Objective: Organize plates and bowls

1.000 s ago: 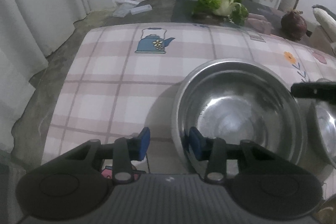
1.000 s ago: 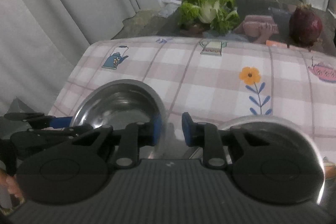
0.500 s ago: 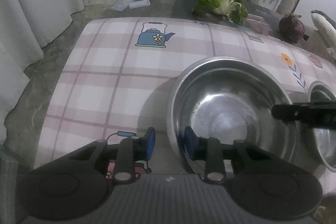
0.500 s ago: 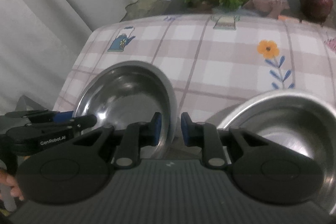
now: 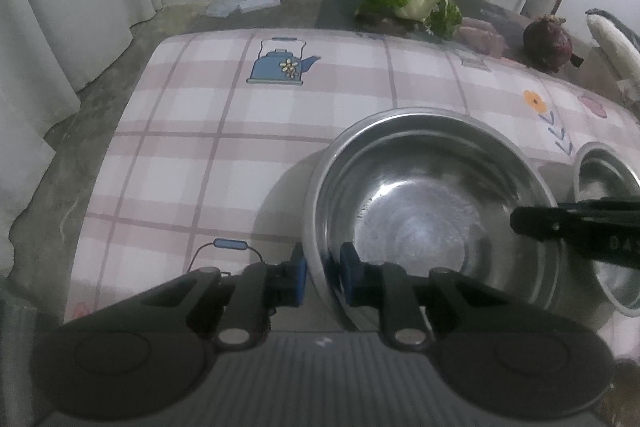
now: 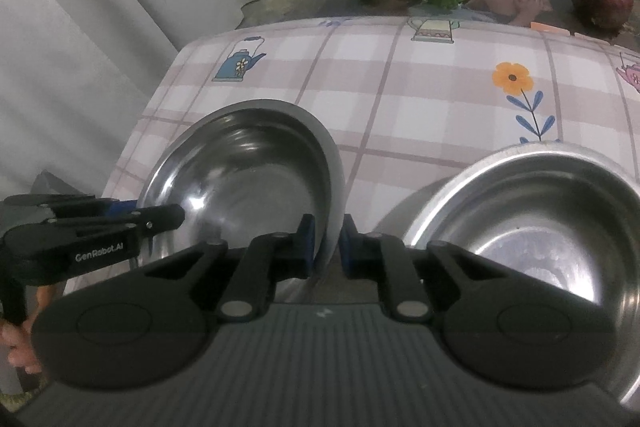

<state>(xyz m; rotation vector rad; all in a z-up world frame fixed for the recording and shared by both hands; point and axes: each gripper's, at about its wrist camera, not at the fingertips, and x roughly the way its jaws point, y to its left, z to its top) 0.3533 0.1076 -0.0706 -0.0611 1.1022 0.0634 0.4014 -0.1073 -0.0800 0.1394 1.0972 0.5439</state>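
Partly hidden behind the gripper bodies, the near rims of both steel bowls were cut off from sight, and the second bowl [image 6: 532, 227] at 3 o'clock ran off the frame. Round, shiny and smooth, the large bowl [image 5: 424, 203] sat on the checked tablecloth [image 5: 224, 115], its rim pinched at 6 o'clock by the left gripper [image 5: 323, 277] and at 3 o'clock by the right gripper [image 6: 328, 247]. Half a second before, both sets of jaws had stood wider around that rim.

Both wrist cameras look forward, close above the tablecloth [image 5: 224, 155]; seemingly sharing the steel bowl [image 5: 420, 211].
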